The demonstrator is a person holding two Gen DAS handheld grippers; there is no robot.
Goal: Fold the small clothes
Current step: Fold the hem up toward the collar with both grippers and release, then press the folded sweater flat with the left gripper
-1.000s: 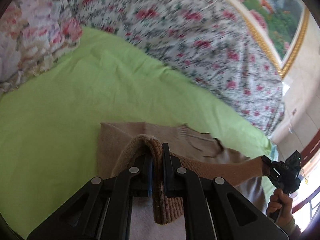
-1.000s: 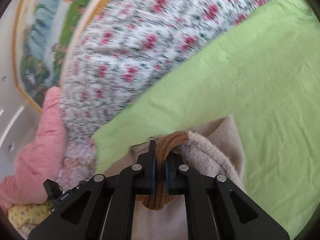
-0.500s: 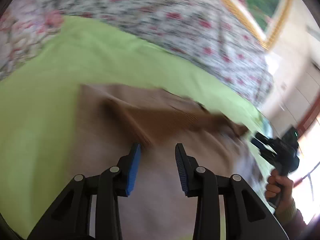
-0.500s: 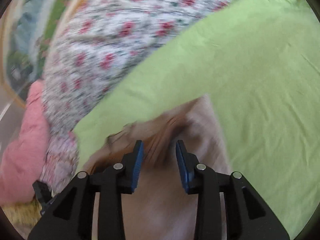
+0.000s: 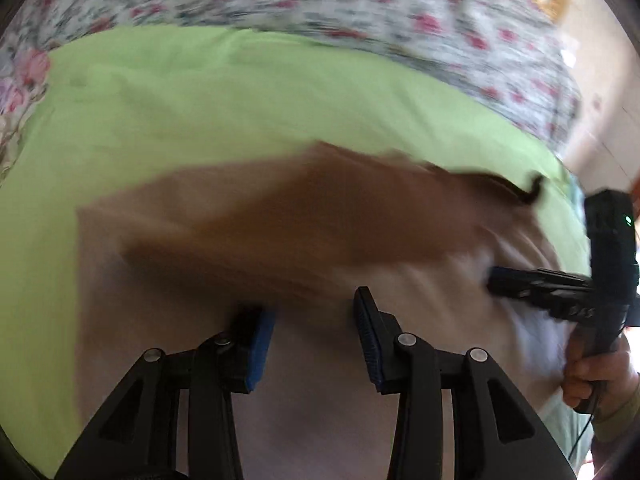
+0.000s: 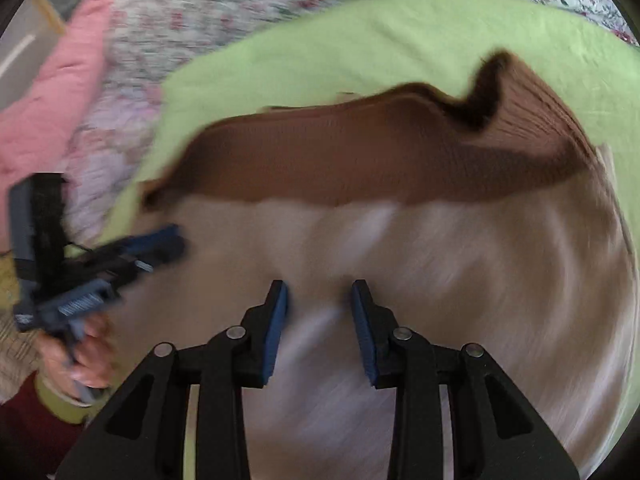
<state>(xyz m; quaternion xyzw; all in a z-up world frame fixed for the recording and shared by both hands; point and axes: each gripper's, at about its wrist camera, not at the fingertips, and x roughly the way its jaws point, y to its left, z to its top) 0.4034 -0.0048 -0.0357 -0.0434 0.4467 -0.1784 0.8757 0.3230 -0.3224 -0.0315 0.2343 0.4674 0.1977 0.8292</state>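
Observation:
A beige knitted garment (image 5: 160,280) (image 6: 480,280) with a brown ribbed band (image 5: 320,220) (image 6: 360,160) lies flat on the green sheet (image 5: 200,100) (image 6: 320,48). My left gripper (image 5: 316,332) hovers low over the beige part, just short of the brown band. It is open, with nothing between its blue pads. My right gripper (image 6: 318,320) is also open and empty over the beige cloth. Each wrist view shows the other gripper over the garment's side edge: the right gripper (image 5: 500,280) and the left gripper (image 6: 148,266). Both views are motion-blurred.
A floral quilt (image 5: 360,0) is heaped along the far side of the sheet, and a pink blanket (image 6: 48,92) lies at the left of the right wrist view. A person's hands (image 5: 592,376) (image 6: 88,360) hold the gripper handles. Green sheet shows bare beyond the garment.
Both grippers held folded edges of the garment a second ago. They have let go and opened, and the cloth now lies flat. Both have drawn back and lower over the beige part.

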